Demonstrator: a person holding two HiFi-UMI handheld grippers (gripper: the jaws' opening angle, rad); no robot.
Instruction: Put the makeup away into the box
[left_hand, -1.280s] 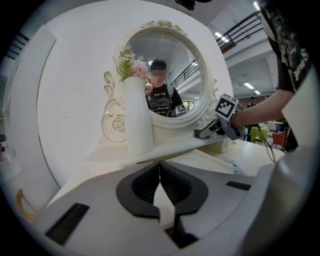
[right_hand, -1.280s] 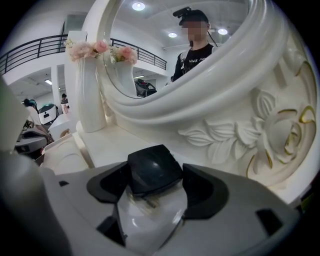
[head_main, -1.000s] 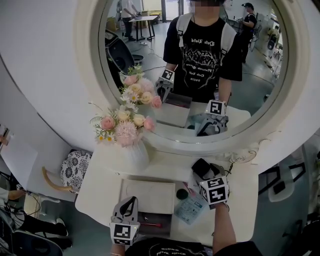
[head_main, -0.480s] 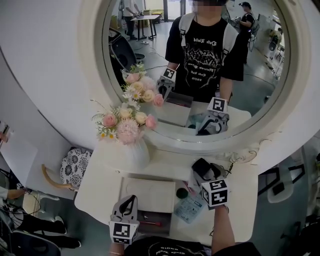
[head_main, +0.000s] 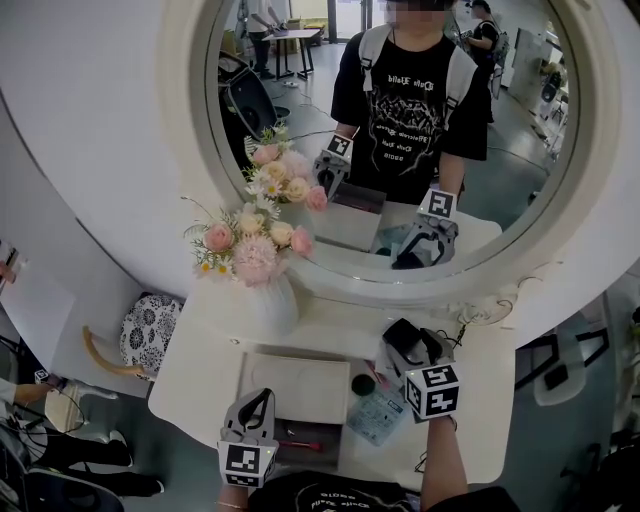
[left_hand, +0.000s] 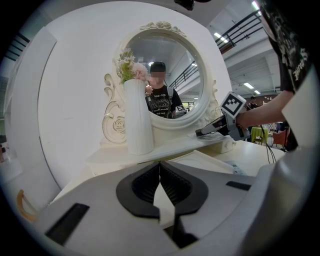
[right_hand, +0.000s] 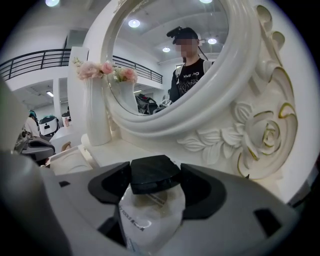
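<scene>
The black compact (right_hand: 154, 173), glossy and square with clipped corners, sits clamped between the right gripper's (right_hand: 155, 181) jaws at lower centre, above a clear packet (right_hand: 150, 217). The left gripper's (left_hand: 160, 172) jaws are closed and empty.

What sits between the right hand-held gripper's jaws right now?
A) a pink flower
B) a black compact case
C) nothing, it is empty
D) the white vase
B: in the right gripper view, the right hand-held gripper has its pads pressed on both sides of the black compact case, above the tabletop.
</scene>
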